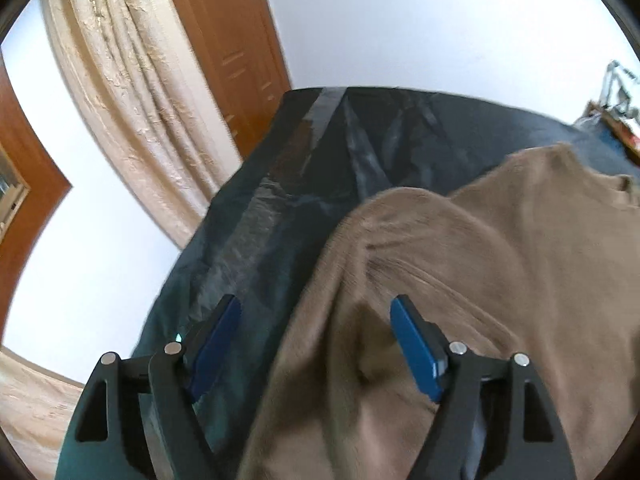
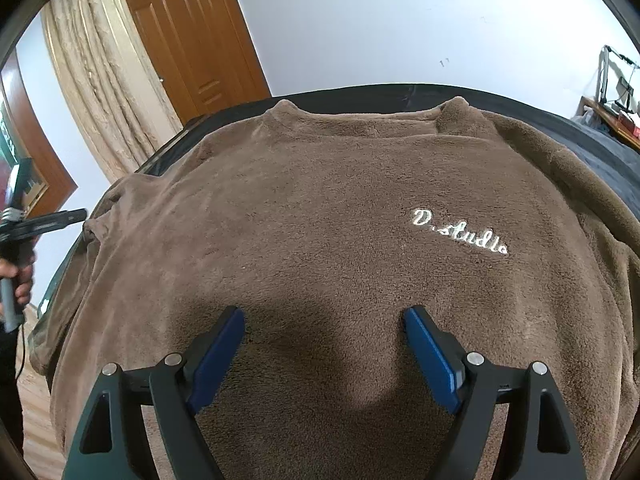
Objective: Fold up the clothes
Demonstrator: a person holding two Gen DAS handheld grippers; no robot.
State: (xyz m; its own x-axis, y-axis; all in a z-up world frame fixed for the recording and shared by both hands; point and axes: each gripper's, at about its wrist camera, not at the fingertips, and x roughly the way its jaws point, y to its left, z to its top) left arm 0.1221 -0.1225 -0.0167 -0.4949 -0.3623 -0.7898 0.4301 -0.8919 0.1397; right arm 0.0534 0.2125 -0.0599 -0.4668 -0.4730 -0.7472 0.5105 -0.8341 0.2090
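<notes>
A brown fleece sweater [image 2: 320,200] lies spread front-up on a table under a dark plastic cover [image 1: 280,200]. White "D.studio" lettering [image 2: 460,234] marks its chest and the collar [image 2: 360,120] points to the far edge. My right gripper [image 2: 324,316] hovers open over the lower middle of the sweater, nothing between its blue pads. My left gripper [image 1: 316,308] is open above the sweater's left edge [image 1: 440,280], where a rumpled sleeve lies beside bare cover; its pads touch no cloth. In the right wrist view the left gripper [image 2: 60,216] shows at the far left, held by a hand [image 2: 22,276].
A beige curtain [image 1: 132,100] and a wooden door [image 2: 188,40] stand behind the table's far left. White wall [image 2: 400,20] runs behind it. A cluttered shelf [image 2: 616,96] sits at the far right. Wooden floor [image 1: 32,400] shows left of the table.
</notes>
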